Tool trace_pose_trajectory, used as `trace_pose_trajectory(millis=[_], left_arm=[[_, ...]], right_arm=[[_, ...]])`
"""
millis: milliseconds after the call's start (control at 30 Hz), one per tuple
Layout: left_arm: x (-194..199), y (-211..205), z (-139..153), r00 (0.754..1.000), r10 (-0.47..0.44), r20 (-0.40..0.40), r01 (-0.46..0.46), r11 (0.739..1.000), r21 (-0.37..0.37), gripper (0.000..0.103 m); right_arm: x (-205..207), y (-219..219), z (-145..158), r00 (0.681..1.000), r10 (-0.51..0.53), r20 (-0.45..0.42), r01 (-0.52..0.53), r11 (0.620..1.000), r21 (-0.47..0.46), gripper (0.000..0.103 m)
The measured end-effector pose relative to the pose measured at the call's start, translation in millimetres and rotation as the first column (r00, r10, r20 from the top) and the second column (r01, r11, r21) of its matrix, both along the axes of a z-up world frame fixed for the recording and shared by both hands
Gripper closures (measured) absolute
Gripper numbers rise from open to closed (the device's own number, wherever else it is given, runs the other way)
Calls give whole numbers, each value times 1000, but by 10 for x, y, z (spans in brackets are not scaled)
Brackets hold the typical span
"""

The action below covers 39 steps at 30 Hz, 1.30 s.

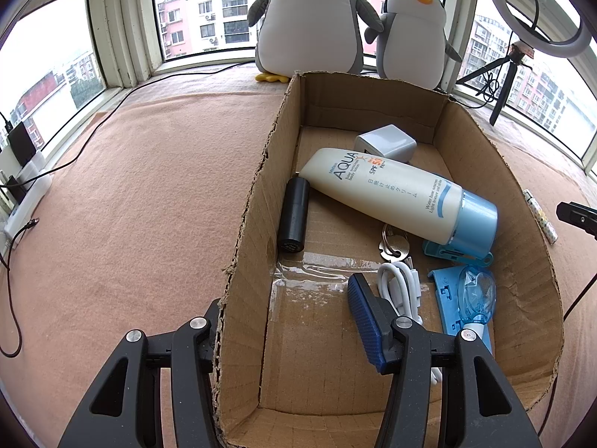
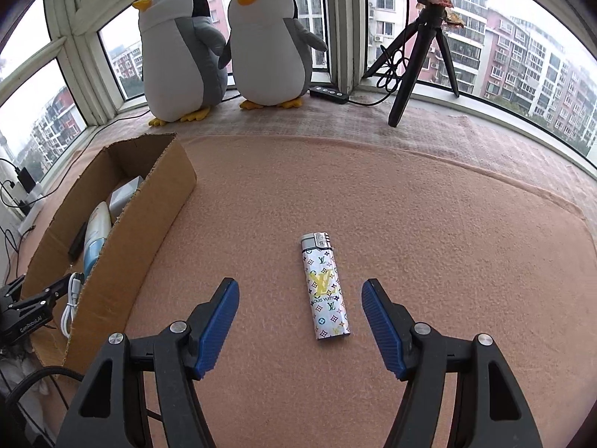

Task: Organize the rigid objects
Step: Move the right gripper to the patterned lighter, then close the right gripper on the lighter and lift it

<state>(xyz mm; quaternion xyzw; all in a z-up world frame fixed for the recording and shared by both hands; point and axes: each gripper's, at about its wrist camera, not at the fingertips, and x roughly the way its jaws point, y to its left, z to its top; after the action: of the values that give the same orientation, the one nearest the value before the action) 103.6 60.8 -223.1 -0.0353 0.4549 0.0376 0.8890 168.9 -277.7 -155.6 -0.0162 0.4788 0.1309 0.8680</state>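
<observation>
A patterned white lighter lies flat on the pink cloth, between the fingers of my open right gripper and closer to the right one; neither pad touches it. The lighter also shows just outside the box's right wall. An open cardboard box holds a sunscreen tube, a white charger, a black cylinder, keys, a white cable and blue plastic pieces. My left gripper is open and empty, straddling the box's left wall, its left fingertip hidden behind the cardboard.
Two plush penguins sit by the window behind the box. A black tripod with a ring light stands at the back right, a remote and cable beside it. Cables and chargers run along the left sill.
</observation>
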Motion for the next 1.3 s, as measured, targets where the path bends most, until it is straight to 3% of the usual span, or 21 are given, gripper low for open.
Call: trace_pose_trajectory(millis=[100,333,733,833,1300], left_arm=[[0,1,-4,1000,0,0,0,1000,0,45],[1,0,-3,1000,0,0,0,1000,0,45],[2,-2,-3,1000,0,0,0,1000,0,45],[2,-1,-2,1000,0,0,0,1000,1,45],[4,-3,0,1000,0,0,0,1000,0,45]], right_arm=[[61,-10,-71,1000,-2,-14,2,1000,-10,40],[187,-51,-207,998,-11,-63,11,1000,-4,59],[257,-26,-312,996,-3,-89,0,1000,-28,72],[260,-7,-316,997,1,-83,-5,999,-47,81],[169,18,-159,999,1,-54,-2,1000,-18,82]])
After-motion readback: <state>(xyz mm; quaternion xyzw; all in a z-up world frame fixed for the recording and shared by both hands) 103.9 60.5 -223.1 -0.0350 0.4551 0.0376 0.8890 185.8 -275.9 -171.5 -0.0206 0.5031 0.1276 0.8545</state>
